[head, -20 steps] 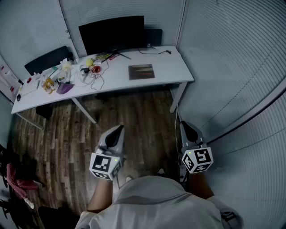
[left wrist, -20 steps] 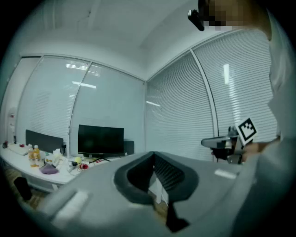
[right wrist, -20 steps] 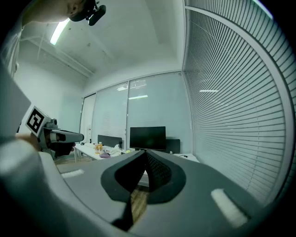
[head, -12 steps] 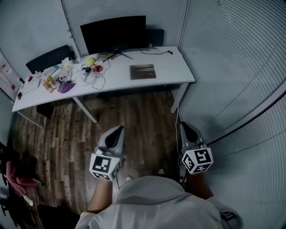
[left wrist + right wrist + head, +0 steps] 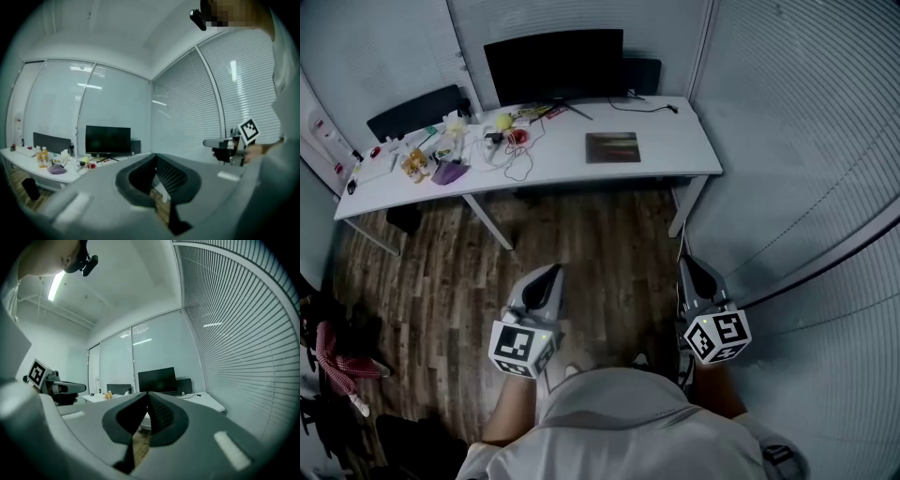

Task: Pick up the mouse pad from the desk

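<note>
A dark rectangular mouse pad [image 5: 613, 147] lies flat on the right half of a white desk [image 5: 675, 155], in front of the black monitor [image 5: 553, 64]. My left gripper [image 5: 551, 273] hangs over the wood floor well short of the desk, its jaws together with nothing between them. My right gripper [image 5: 686, 268] is level beside it, near the blinds, also shut and empty. In the left gripper view the gripper [image 5: 155, 158] faces the monitor [image 5: 108, 139]. The right gripper [image 5: 147, 397] in its own view faces the desk's right end [image 5: 206, 399]. The pad is hidden in both gripper views.
Bottles, a purple pouch [image 5: 448, 172], cables and small items [image 5: 502, 131] crowd the desk's left half. A black chair [image 5: 414, 112] stands behind it. The blinds wall [image 5: 806, 141] runs close along the right. Wood floor [image 5: 581, 244] separates me from the desk.
The head view has shifted a little, so the desk and mouse pad sit slightly further right and higher. Both grippers keep their places and stay shut.
</note>
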Tool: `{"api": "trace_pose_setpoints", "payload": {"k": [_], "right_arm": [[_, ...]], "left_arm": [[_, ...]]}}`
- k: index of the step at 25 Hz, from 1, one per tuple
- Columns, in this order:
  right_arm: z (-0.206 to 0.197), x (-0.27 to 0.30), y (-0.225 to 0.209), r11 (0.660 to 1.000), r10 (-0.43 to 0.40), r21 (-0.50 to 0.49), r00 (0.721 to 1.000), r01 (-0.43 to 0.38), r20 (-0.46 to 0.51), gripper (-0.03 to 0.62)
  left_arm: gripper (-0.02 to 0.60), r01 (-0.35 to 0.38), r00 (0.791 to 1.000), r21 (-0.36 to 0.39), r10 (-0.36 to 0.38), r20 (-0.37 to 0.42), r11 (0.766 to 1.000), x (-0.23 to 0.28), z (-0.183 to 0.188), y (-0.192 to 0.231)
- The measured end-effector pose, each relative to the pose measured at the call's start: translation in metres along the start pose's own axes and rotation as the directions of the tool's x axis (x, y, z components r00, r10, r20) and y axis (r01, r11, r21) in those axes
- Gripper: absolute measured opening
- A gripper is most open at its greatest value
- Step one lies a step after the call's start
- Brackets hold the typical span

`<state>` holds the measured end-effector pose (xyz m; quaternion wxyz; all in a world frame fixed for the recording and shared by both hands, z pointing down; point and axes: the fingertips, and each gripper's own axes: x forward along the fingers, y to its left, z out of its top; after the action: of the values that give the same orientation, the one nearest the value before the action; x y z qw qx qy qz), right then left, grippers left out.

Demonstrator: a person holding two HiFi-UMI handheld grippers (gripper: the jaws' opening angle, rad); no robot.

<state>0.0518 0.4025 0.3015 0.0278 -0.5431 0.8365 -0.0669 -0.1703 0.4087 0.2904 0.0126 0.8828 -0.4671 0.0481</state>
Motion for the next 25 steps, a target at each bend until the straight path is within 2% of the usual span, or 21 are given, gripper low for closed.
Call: {"api": "trace_pose_setpoints", "payload": {"k": [6,12,17,21,25], "right_arm": [[-0.003,-0.009,-0.018,1.000,0.025,0.015,1.000,-0.025,-0.007,0.005],[-0.010,-0.023,-0.061,0.997,0.077,0.031,0.996,-0.076,-0.033,0.005],[-0.032,-0.032,-0.092,0.989,0.138,0.073,0.988,-0.133,-0.074,0.005],[-0.047,-0.029,-0.114,0.984,0.149,0.110,0.983,-0.137,-0.104,0.005],[-0.048,-0.010,-0.116,0.978,0.183,0.117,0.977,-0.171,-0.110,0.005]], "left_arm": [[0.002,0.002,1.000,-0.003,-0.002,-0.021,1.000,0.013,0.000,-0.019],[0.002,0.014,0.999,0.012,-0.014,-0.034,1.000,0.051,0.002,-0.063],[0.002,-0.033,0.997,0.032,0.035,-0.063,0.999,0.072,-0.005,-0.092],[0.002,-0.067,0.995,0.013,0.068,-0.080,0.998,0.079,-0.014,-0.094],[0.002,-0.088,0.992,0.006,0.088,-0.094,0.996,0.098,-0.026,-0.079]]}}
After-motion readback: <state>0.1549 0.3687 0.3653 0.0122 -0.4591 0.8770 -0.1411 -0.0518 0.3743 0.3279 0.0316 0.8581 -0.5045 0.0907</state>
